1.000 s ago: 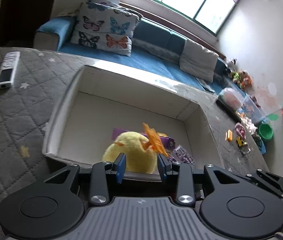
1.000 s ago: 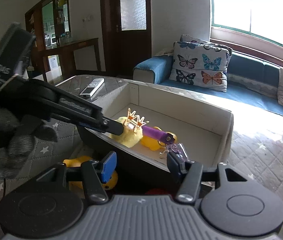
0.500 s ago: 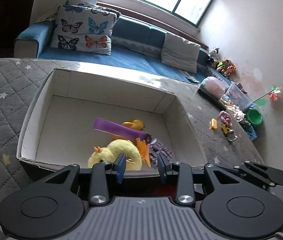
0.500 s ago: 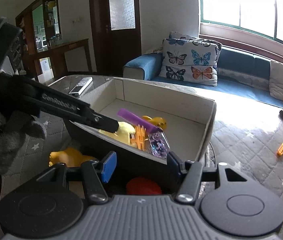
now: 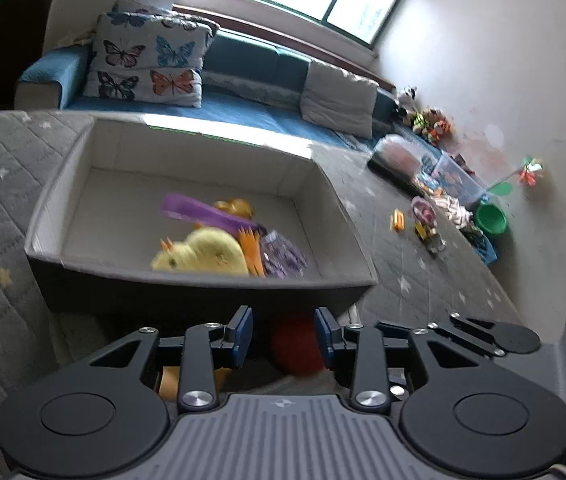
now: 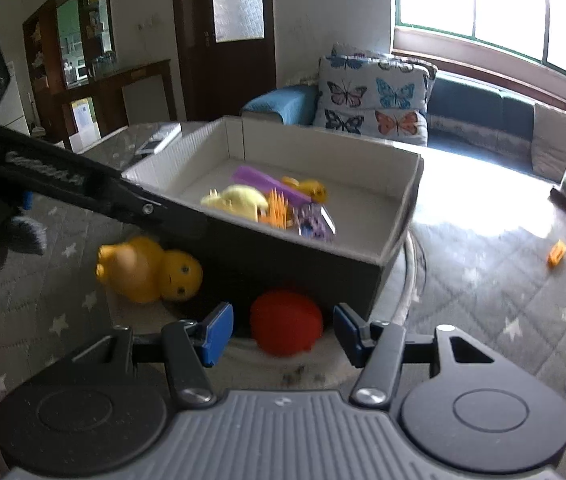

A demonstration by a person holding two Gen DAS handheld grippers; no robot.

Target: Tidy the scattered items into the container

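Left wrist view: left gripper, jaws spread and empty, has withdrawn from box, yellow plush chick now inside; right gripper, jaws spread, frames red ball

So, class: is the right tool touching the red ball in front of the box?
Apart. In the right wrist view the red ball sits beyond the open right tool, with bare surface showing between the ball and each blue pad.
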